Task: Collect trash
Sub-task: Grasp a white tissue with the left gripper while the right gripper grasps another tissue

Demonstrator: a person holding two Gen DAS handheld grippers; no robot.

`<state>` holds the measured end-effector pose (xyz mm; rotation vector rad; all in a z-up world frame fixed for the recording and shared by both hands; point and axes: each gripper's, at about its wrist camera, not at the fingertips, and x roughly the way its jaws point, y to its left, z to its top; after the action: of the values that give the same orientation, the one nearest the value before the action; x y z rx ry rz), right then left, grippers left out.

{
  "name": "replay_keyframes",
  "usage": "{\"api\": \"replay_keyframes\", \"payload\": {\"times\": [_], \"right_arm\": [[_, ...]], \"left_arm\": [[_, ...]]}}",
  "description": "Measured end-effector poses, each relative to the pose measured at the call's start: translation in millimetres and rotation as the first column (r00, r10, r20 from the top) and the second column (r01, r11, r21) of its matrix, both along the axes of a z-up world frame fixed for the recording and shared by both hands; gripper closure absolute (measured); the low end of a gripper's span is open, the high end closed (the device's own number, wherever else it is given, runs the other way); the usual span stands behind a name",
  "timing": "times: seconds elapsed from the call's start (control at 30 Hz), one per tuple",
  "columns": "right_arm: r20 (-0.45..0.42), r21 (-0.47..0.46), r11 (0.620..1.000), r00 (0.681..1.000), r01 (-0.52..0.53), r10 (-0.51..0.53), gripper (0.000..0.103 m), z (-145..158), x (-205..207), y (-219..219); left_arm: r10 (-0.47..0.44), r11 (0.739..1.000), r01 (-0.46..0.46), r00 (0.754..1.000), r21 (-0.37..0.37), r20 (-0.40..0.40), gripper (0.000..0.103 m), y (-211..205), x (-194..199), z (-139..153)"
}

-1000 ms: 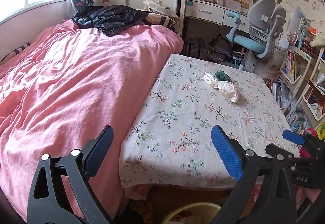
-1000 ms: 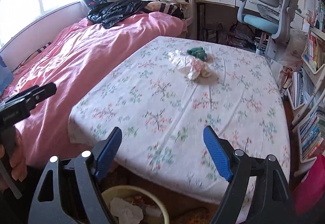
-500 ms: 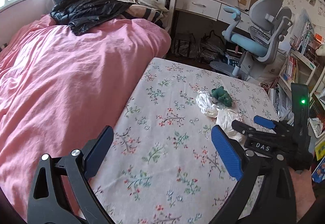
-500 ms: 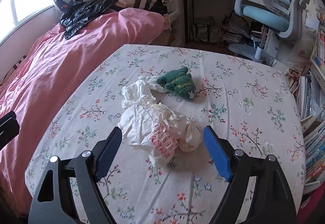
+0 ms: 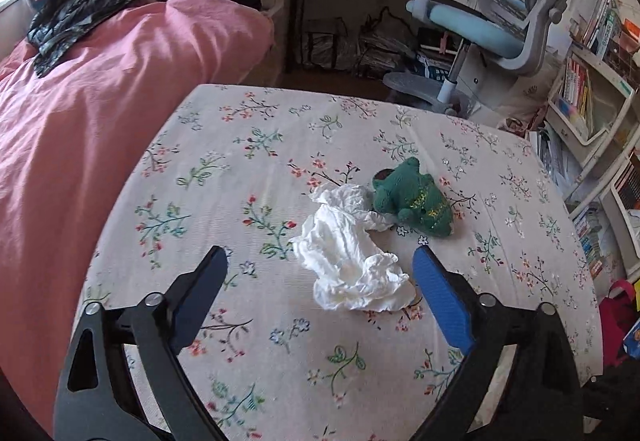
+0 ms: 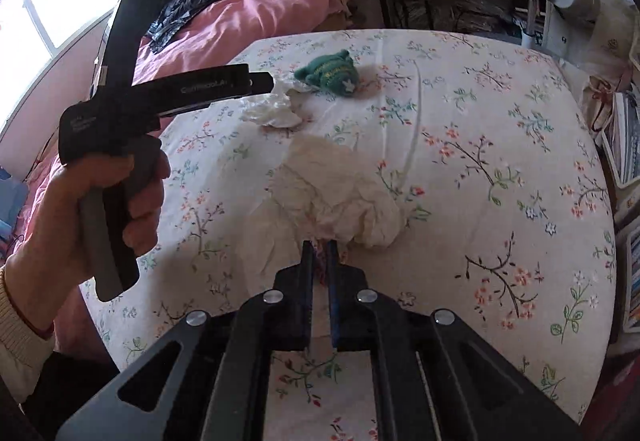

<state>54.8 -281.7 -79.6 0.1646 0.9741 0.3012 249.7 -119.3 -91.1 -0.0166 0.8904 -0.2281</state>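
Crumpled tissue (image 5: 352,265) between open left claw (image 5: 320,281) pads, untouched

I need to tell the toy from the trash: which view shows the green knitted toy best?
The left wrist view: the green knitted toy is near, large and unobstructed, touching the white tissue. In the right wrist view it is smaller and farther away, though still fully visible.

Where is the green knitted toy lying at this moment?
In the left wrist view, the green knitted toy lies on the flowered tablecloth, right of centre, touching the far end of the crumpled white tissue.
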Motion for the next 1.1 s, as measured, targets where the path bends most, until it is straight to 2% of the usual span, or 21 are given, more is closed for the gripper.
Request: {"api": "replay_keyframes", "payload": {"times": [0.03, 0.07, 0.13, 0.2, 0.23, 0.27, 0.3, 0.37, 0.57, 0.67, 0.73, 0.83, 0.87, 0.93, 1.03, 1.1], "right_arm": [[-0.004, 0.002, 1.0, 1.0, 0.006, -0.006, 0.069, -3.1, 1.9, -2.4], [-0.006, 0.014, 1.0, 1.0, -0.003, 0.003, 0.055, -5.9, 5.0, -1.8], [0.021, -0.001, 0.999, 0.999, -0.036, 0.036, 0.045, -4.1, 5.8, 5.7], [0.039, -0.064, 0.996, 0.997, -0.06, 0.063, 0.045, -3.9, 5.6, 16.7], [0.048, -0.076, 0.995, 0.996, -0.069, 0.073, 0.053, -4.0, 5.1, 19.7], [0.048, -0.078, 0.994, 0.996, -0.073, 0.077, 0.071, -4.2, 5.3, 20.2], [0.041, -0.065, 0.995, 0.996, -0.075, 0.077, 0.08, -4.0, 6.1, 19.4], [0.03, -0.034, 0.997, 0.997, -0.067, 0.068, 0.091, -3.0, 4.7, 16.1], [0.069, 0.009, 1.0, 0.997, -0.029, 0.028, 0.092, 16.6, -11.8, 11.1], [0.086, 0.033, 0.999, 0.996, -0.01, 0.007, 0.092, 26.0, -22.9, 10.2], [0.088, 0.037, 0.999, 0.996, -0.005, 0.002, 0.092, 29.7, -29.5, 10.6], [0.081, 0.049, 0.999, 0.997, 0.012, -0.016, 0.092, 31.5, -43.5, 7.9], [0.078, 0.056, 0.998, 0.997, 0.018, -0.023, 0.092, 31.7, -46.8, 6.7], [0.071, 0.083, 0.996, 0.997, 0.032, -0.038, 0.092, 32.3, -54.8, 2.1], [0.048, 0.12, 0.991, 0.997, 0.053, -0.059, 0.092, 30.9, -65.3, -3.9], [0.014, 0.12, 0.991, 0.999, 0.051, -0.053, 0.088, 26.0, -67.9, -2.9]], "left_arm": [[-0.014, 1.0, 0.015, 1.0, 0.021, -0.017, 0.045, -6.1, 3.5, -5.7], [-0.036, 0.999, 0.037, 0.998, 0.025, -0.043, 0.056, -10.7, 6.5, -12.6], [-0.057, 0.998, 0.058, 0.998, 0.013, -0.029, 0.078, -12.7, 1.7, -14.6], [-0.07, 0.997, 0.071, 0.997, 0.007, -0.035, 0.086, -9.3, -3.4, -11.7], [-0.071, 0.998, 0.07, 0.997, -0.006, -0.04, 0.089, -4.4, -6.6, -9.6], [-0.066, 0.998, 0.065, 0.997, -0.025, -0.049, 0.091, 2.7, -11.3, -7.6], [-0.06, 0.997, 0.058, 0.996, -0.044, -0.06, 0.092, 11.4, -17.1, -5.3], [-0.065, 0.995, 0.058, 0.995, -0.078, -0.082, 0.092, 24.6, -30.8, -2.2], [-0.101, 0.981, 0.08, 0.989, -0.177, -0.11, 0.092, 58.6, -87.1, 12.6], [-0.115, 0.976, 0.093, 0.988, -0.195, -0.105, 0.092, 74.5, -113.7, 17.0], [-0.119, 0.981, 0.099, 0.986, -0.166, -0.114, 0.09, 80.1, -126.0, 15.1], [-0.078, 0.99, 0.06, 0.986, -0.129, -0.146, 0.059, 93.0, -138.9, 8.6], [-0.063, 0.991, 0.043, 0.986, -0.129, -0.151, 0.055, 99.1, -143.1, 8.0], [-0.047, 0.991, 0.027, 0.987, -0.133, -0.154, 0.051, 107.8, -150.0, 10.6], [-0.017, 0.992, 0.0, 0.99, -0.123, -0.138, 0.035, 119.1, -164.2, 18.7], [-0.001, 0.994, -0.013, 0.993, -0.111, -0.122, 0.03, 124.2, -169.5, 23.3]]}}
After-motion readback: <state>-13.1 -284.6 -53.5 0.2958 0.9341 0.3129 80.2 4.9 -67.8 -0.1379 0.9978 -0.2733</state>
